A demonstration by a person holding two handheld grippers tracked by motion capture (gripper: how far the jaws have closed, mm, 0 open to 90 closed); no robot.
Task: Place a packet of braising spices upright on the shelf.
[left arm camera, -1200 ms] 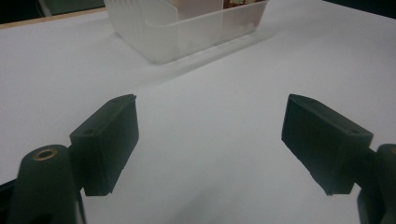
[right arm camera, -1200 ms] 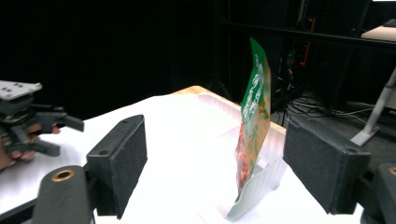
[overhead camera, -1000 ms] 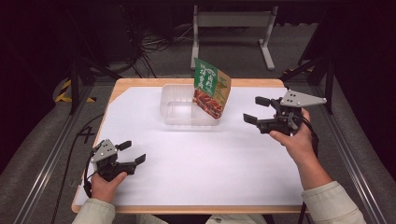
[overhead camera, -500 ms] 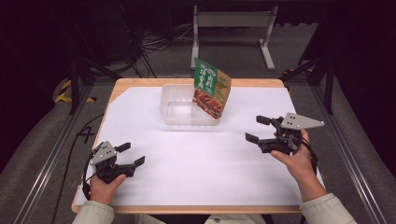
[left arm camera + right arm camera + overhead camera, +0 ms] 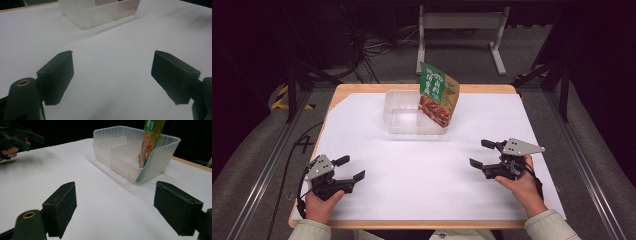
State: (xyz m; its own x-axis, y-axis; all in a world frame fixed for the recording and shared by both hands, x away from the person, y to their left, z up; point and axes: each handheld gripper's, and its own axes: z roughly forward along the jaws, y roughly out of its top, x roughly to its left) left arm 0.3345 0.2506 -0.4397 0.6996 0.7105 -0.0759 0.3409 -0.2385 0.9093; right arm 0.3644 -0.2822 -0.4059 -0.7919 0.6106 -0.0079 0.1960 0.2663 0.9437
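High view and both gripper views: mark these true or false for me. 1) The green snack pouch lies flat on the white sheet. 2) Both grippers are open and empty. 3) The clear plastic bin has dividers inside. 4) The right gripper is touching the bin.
1) False: the green snack pouch stands tilted in the clear plastic bin, leaning over its right end.
2) True: the left gripper and the right gripper have their fingers apart with nothing between them.
3) True: the right gripper view shows dividers inside.
4) False: it sits apart from the bin, over the white sheet.
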